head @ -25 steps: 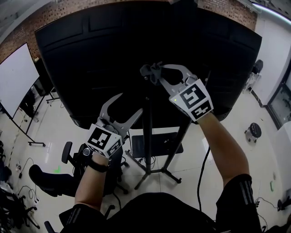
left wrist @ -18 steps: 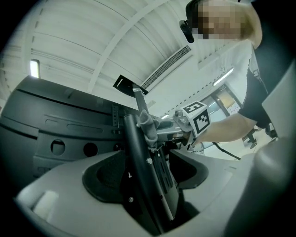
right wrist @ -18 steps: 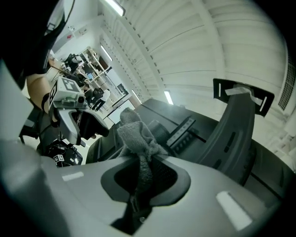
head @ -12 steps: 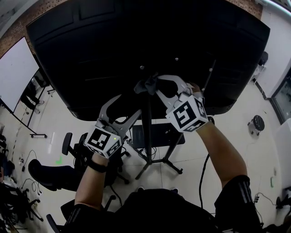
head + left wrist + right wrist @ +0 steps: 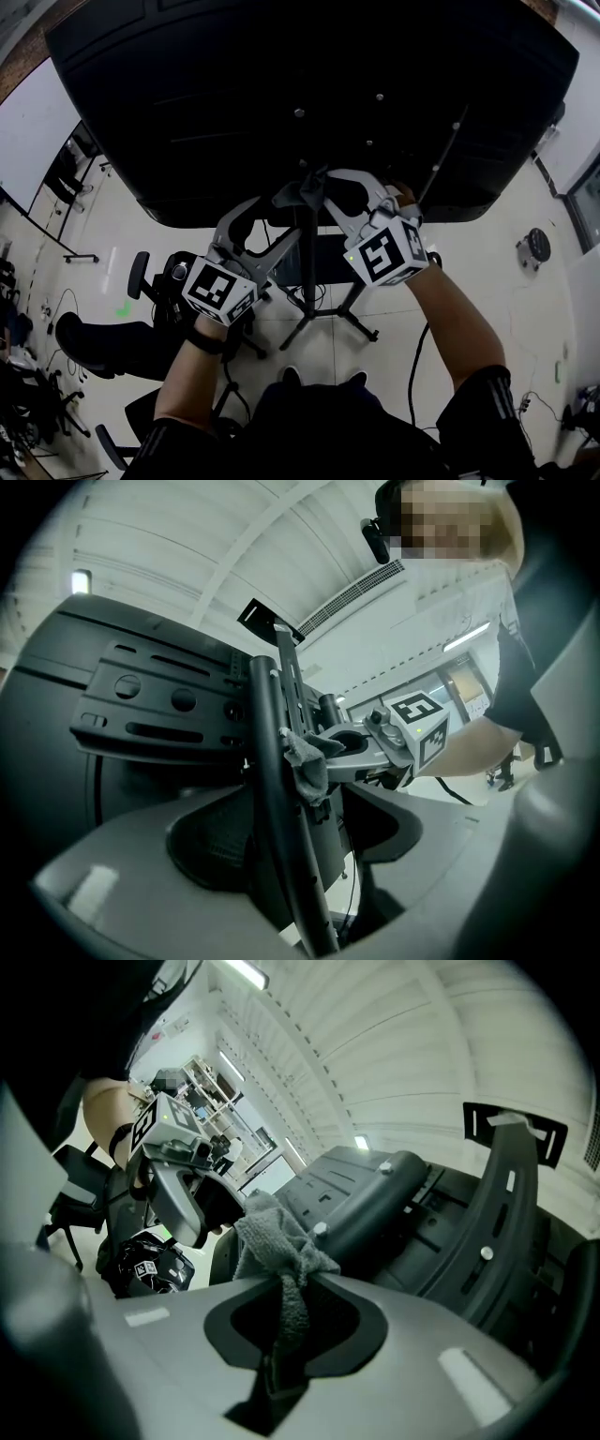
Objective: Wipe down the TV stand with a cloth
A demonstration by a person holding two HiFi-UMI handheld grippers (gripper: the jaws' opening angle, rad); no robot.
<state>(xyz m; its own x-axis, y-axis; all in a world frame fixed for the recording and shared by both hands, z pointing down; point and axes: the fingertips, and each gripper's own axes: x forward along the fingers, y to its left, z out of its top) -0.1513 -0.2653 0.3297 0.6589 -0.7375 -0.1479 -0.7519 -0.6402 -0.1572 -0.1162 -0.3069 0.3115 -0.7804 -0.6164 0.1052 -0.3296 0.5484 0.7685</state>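
Grey crumpled cloth (image 5: 294, 194) is pinched in the clenched fingers of the right gripper (image 5: 314, 186) and lies against the black upright metal pole of the TV stand (image 5: 306, 272), just below the big black television's back panel (image 5: 281, 94). The left gripper (image 5: 277, 218) sits close beside it (fingers spread, gripping nothing), with the pole running between them in its own view.

Black office chair (image 5: 103, 342) on pale tiled floor (image 5: 506, 281); whiteboard (image 5: 33, 131) at far left
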